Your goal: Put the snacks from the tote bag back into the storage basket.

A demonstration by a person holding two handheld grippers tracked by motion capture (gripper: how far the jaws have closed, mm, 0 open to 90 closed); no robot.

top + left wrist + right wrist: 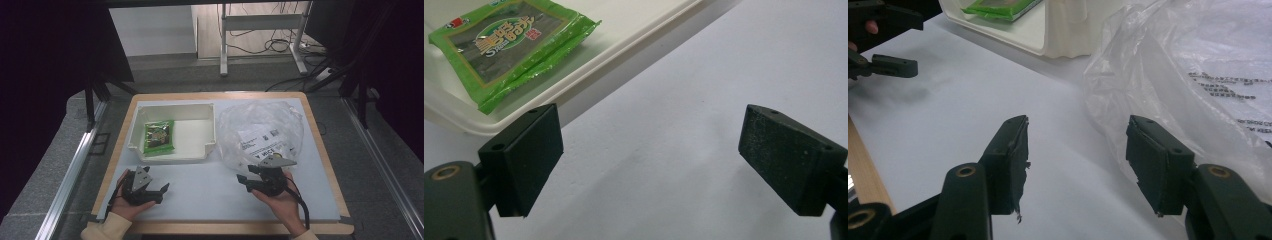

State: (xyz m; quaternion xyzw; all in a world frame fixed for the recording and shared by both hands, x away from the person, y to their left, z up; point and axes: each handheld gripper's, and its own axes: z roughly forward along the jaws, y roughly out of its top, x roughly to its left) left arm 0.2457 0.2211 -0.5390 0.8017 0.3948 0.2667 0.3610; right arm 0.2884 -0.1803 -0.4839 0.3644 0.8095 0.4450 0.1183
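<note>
A green snack packet (159, 137) (509, 45) (998, 7) lies flat inside a white tray (200, 152) (589, 85) (1063, 30) at the back left of the white mat. A crumpled clear plastic bag (260, 130) (1198, 65) with a printed label lies to the right of the tray. My left gripper (161, 193) (651, 130) is open just in front of the tray, with nothing between its jaws. My right gripper (244, 183) (1075, 135) is open at the bag's near edge, also with nothing in it. The left gripper (893, 65) appears far off in the right gripper view.
The white mat (205, 190) covers a wooden table whose edge (225, 227) runs along the front. Bare mat lies between the two grippers. Beyond the table stand black frame posts (90, 100) and a desk leg with cables (260, 45).
</note>
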